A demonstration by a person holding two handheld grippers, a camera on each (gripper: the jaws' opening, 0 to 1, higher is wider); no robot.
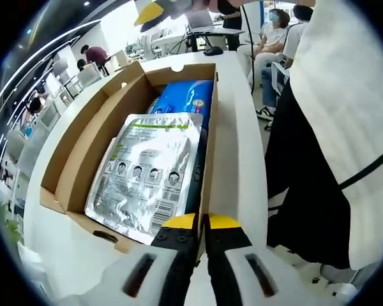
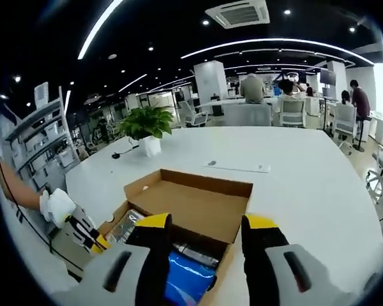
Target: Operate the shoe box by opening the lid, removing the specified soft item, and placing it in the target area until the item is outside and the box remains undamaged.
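Since the cardboard shoe box (image 1: 89, 137) already stands open on the white table (image 2: 293, 166), its lid (image 2: 198, 207) folded back, the opening step looks done. Inside it lie a silver face-mask pack (image 1: 150, 172) and, at 12 o'clock from it, a blue soft pack (image 1: 188, 97); neither is out yet. The left gripper (image 1: 202, 223) has its jaws pressed together at the box's near wall; whether they pinch it I cannot tell. The right gripper (image 2: 204, 231) hangs spread above the box.
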